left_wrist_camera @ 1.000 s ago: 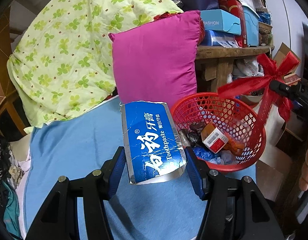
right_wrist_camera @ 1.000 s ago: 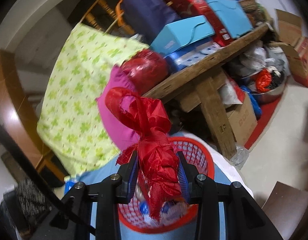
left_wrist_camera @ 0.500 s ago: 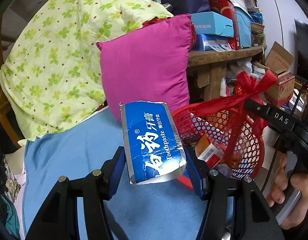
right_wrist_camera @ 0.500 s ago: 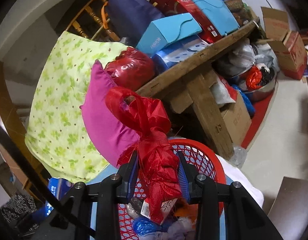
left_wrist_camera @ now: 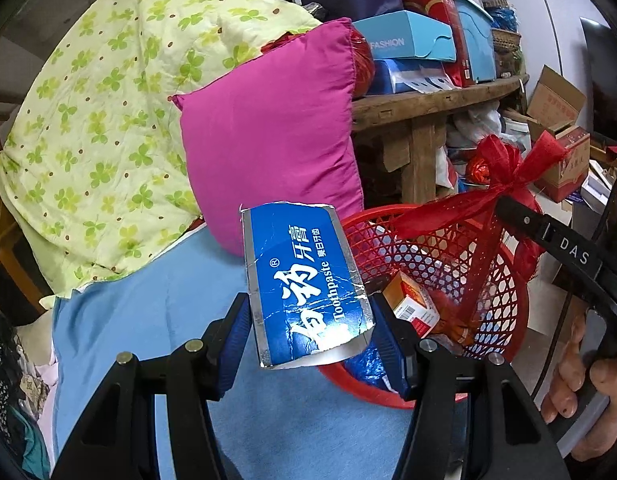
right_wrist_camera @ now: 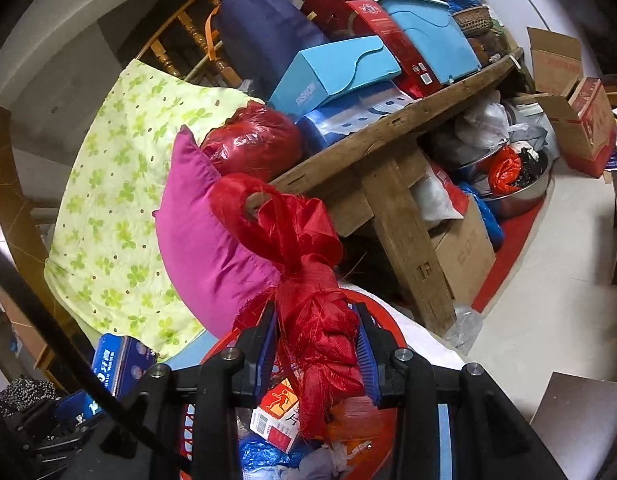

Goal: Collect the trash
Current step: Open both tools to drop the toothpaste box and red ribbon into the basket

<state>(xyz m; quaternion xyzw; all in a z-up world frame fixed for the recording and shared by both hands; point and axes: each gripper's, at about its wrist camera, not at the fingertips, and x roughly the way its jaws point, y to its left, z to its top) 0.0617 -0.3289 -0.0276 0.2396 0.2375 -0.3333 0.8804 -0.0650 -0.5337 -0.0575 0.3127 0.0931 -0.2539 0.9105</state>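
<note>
- Left tool (left_wrist_camera: 310,326) clamped on a blue toothpaste box (left_wrist_camera: 304,280); both blue pads press its sides, box tilted, open end up.
- Toothpaste box is in the air just left of the red mesh basket (left_wrist_camera: 504,308), overlapping the basket's near rim in the left wrist view; below it is the blue bed sheet (left_wrist_camera: 148,312).
- Right tool (right_wrist_camera: 317,350) closed on a bunched red ribbon bow (right_wrist_camera: 308,292); ribbon fills the gap between the pads, loops stick up past the fingertips, tail hangs down.
- In the left wrist view the red ribbon bow (left_wrist_camera: 504,184) hangs above the basket's far side, strands trailing down into it.
- Right tool sits right above the basket (right_wrist_camera: 224,340).
- Basket contents: small red-and-white carton (right_wrist_camera: 274,416), blue wrapper (right_wrist_camera: 264,454), orange bit, grey-white crumpled piece.
- Same carton (left_wrist_camera: 410,300) visible through the left wrist view, inside the basket.
- Person's hand (left_wrist_camera: 584,384) grips the right tool's handle, lower right edge of the left wrist view.
- Magenta pillow (left_wrist_camera: 268,136) leans behind the basket, green clover quilt (left_wrist_camera: 92,120) further left.
- Wooden bench (right_wrist_camera: 388,132) beyond, stacked with blue and red boxes.
</note>
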